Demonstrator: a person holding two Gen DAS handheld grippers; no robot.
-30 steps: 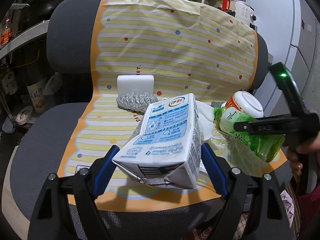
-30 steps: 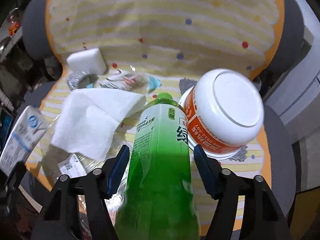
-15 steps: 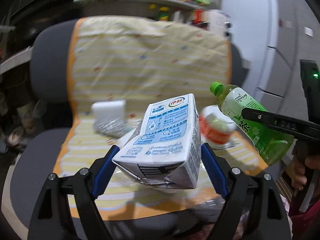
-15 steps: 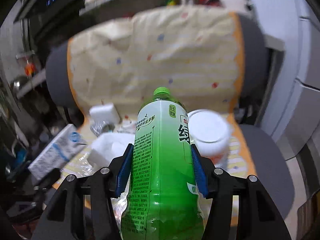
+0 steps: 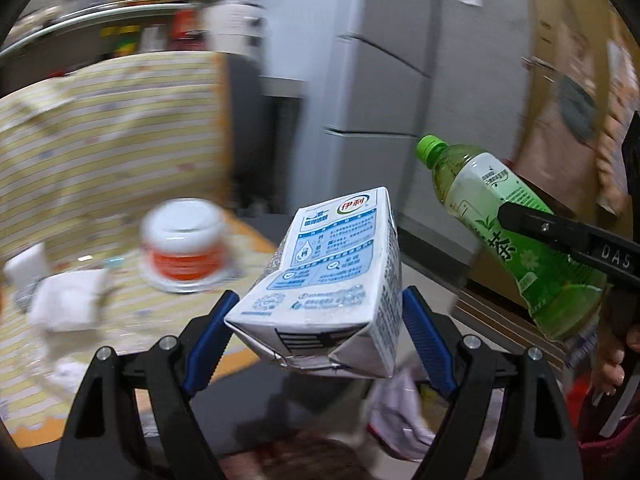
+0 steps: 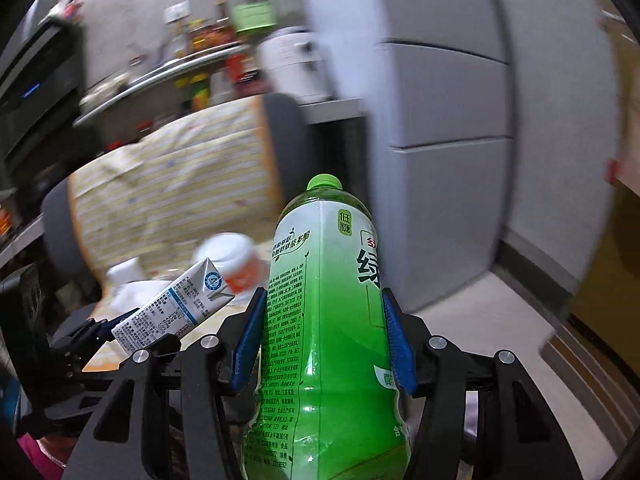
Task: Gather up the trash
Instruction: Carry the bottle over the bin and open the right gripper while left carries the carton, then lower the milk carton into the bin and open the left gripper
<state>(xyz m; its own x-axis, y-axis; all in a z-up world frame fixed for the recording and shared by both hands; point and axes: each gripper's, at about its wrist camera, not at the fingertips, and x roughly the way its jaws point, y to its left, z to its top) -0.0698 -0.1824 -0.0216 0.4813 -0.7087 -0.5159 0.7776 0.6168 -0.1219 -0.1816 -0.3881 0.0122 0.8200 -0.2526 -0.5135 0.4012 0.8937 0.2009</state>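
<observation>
My left gripper [image 5: 316, 332] is shut on a white and blue milk carton [image 5: 332, 280], held in the air clear of the chair. The right gripper [image 6: 322, 332] is shut on a green tea bottle [image 6: 324, 320] with a green cap, its blue pads pressed on both sides of the label. From the left wrist view the bottle [image 5: 516, 236] hangs at the right with a black finger across it. From the right wrist view the carton [image 6: 172, 308] shows at the lower left in the other gripper.
A grey office chair under a yellow striped cloth [image 5: 100, 140] carries an upturned white and orange bowl [image 5: 184, 240], a white tissue [image 5: 64, 300], a white block and clear plastic. A grey fridge [image 6: 448, 120] stands at the right. A cluttered shelf [image 6: 180, 64] lies behind. Crumpled white paper [image 5: 400, 412] lies below.
Both grippers have lifted their loads off the chair seat and swung to the right, away from the chair and towards the fridge. The grips have stayed the same.
</observation>
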